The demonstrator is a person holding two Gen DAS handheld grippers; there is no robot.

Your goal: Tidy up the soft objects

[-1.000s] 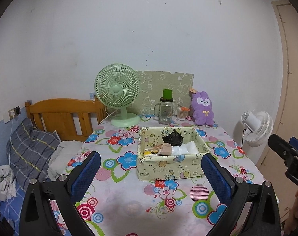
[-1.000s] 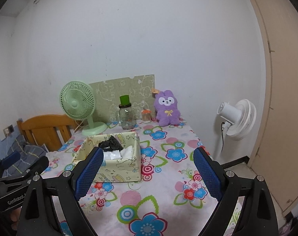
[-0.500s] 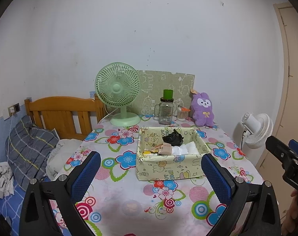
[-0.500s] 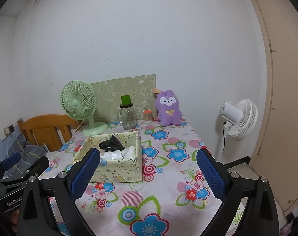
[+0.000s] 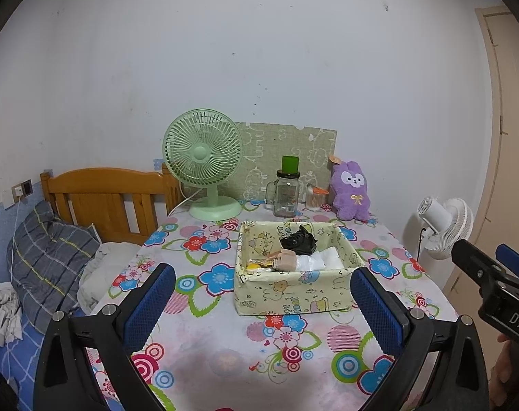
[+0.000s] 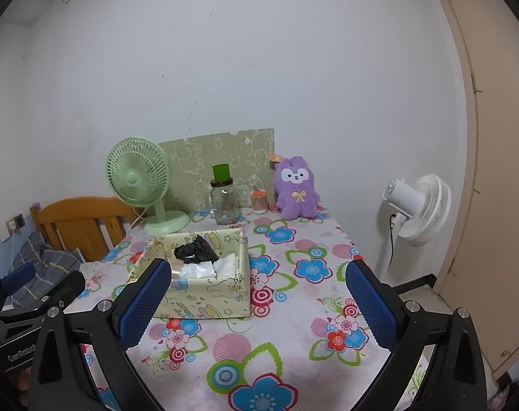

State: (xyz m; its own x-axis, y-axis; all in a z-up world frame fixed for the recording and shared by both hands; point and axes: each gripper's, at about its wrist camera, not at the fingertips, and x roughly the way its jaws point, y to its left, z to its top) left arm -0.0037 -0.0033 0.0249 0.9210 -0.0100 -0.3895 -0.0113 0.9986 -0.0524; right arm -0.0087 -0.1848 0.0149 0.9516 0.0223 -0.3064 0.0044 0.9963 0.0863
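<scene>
The fabric box (image 5: 295,287) of soft items sits mid-counter, ahead of the left tool (image 5: 262,303), whose jaws stand wide apart and empty. From the right tool (image 6: 256,303) (jaws also spread, nothing between) the box lies ahead to the left, beyond its left finger. A purple plush rabbit (image 6: 296,190) stands at the counter's (image 6: 293,311) far edge by the wall. Bare floral cloth lies before both tools and right of the box.

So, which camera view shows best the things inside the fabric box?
The left wrist view: it looks into the fabric box and shows the black bundle, beige roll and white items. In the right wrist view, a blue pad hides part of the contents.
</scene>
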